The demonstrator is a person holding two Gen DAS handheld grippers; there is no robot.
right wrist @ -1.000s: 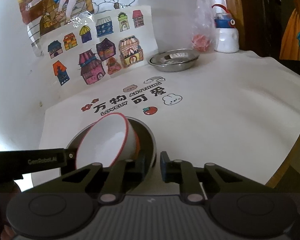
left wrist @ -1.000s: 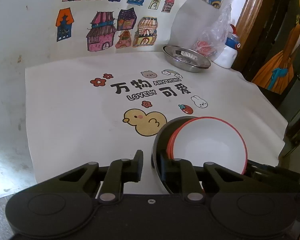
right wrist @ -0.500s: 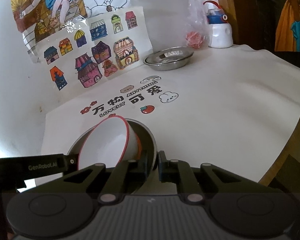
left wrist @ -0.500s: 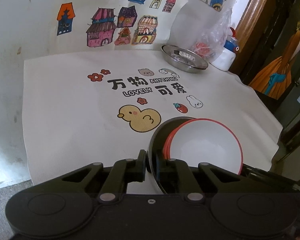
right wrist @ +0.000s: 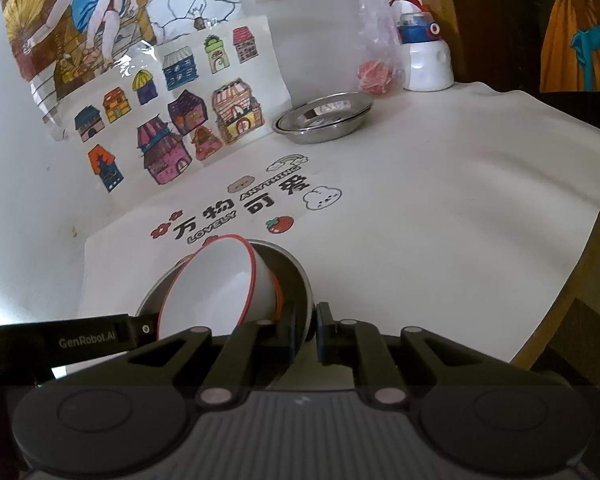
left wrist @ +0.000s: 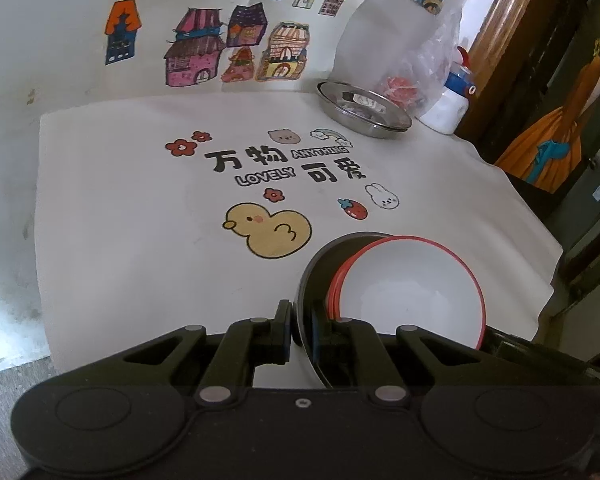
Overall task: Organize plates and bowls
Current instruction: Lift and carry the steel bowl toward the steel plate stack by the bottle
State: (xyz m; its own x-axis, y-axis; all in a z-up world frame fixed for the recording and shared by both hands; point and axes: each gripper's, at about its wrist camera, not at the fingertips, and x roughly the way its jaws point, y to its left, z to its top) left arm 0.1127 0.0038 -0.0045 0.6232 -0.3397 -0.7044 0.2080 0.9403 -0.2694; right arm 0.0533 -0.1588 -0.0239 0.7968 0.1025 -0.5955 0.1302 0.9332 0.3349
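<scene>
**Q:** Starting with the biggest thing, what carries everything?

**A:** A table under a white cartoon tablecloth (left wrist: 120,220), printed with a yellow duck, a strawberry and the words "LOVELY ANYTHING". It runs back to a wall hung with a sheet of coloured house drawings (right wrist: 172,120).

**Q:** Where are the dishes?

**A:** Near the front edge of the table sits a dark steel bowl (left wrist: 320,264) with a stack of white bowls with red rims (left wrist: 412,300) tilted inside it. Well apart, near the back edge by the wall, stands a stack of shallow steel plates (right wrist: 324,118).

**Q:** What are the grippers doing?

**A:** The left gripper (left wrist: 301,330) has its jaws clamped on the near rim of the dark steel bowl, one finger outside the wall and one inside. The right gripper (right wrist: 304,330) pinches the same bowl's rim on the opposite side, likewise one finger in and one out. Whether the bowl rests on the cloth or is lifted clear of it cannot be told.

**Q:** Anything smaller?

**A:** At the back right corner, a white bottle with a blue and red cap (right wrist: 424,60), just beside a clear plastic bag (right wrist: 374,60) holding something red.
</scene>
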